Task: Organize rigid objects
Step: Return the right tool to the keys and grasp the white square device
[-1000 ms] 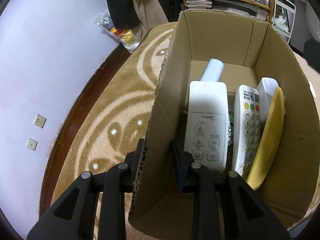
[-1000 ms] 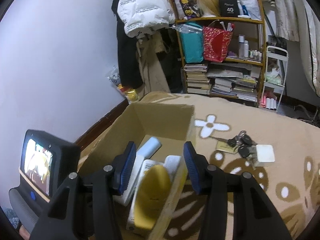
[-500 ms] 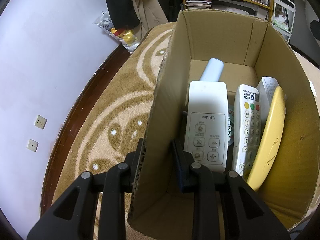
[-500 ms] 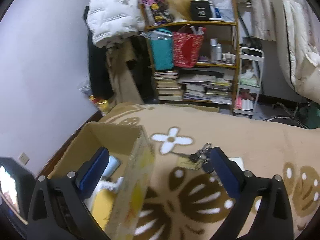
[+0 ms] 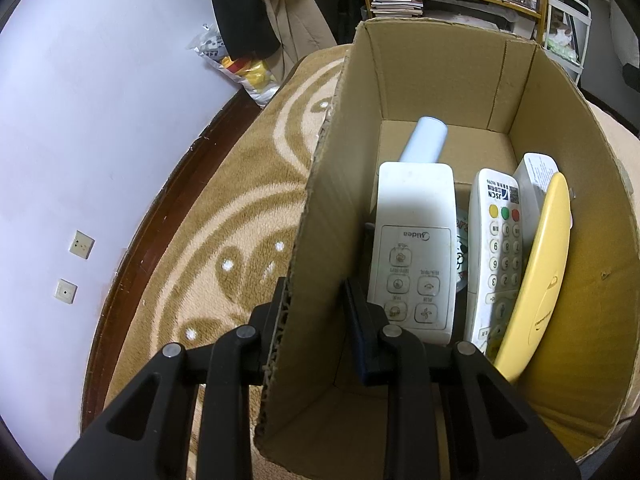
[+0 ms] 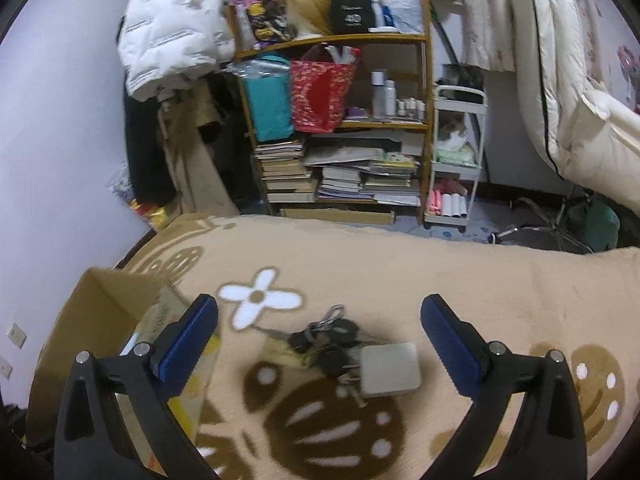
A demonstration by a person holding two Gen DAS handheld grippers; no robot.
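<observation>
left gripper (image 5: pixel 316 300): jaws pinching the near left wall of the open brown cardboard box (image 5: pixel 448 80), one finger outside, one inside
right gripper (image 6: pixel 318 332): jaws spread wide, holding nothing, above the beige patterned blanket (image 6: pixel 460 280)
box contents: wide white Midea remote (image 5: pixel 414 248), narrow white JSCN remote with coloured buttons (image 5: pixel 496 252), yellow oval plastic piece (image 5: pixel 536 272) on edge at right wall, pale blue cylinder (image 5: pixel 424 140) behind the Midea remote, white carton (image 5: pixel 534 176) behind the yellow piece
box position: on the blanket, left of right gripper in right wrist view
loose items: bunch of dark keys (image 6: pixel 326 340) touching a flat white square block (image 6: pixel 390 368), on the blanket between the right jaws
background: wooden bookshelf (image 6: pixel 336 128) with stacked books, white puffer jacket (image 6: pixel 172 28)
</observation>
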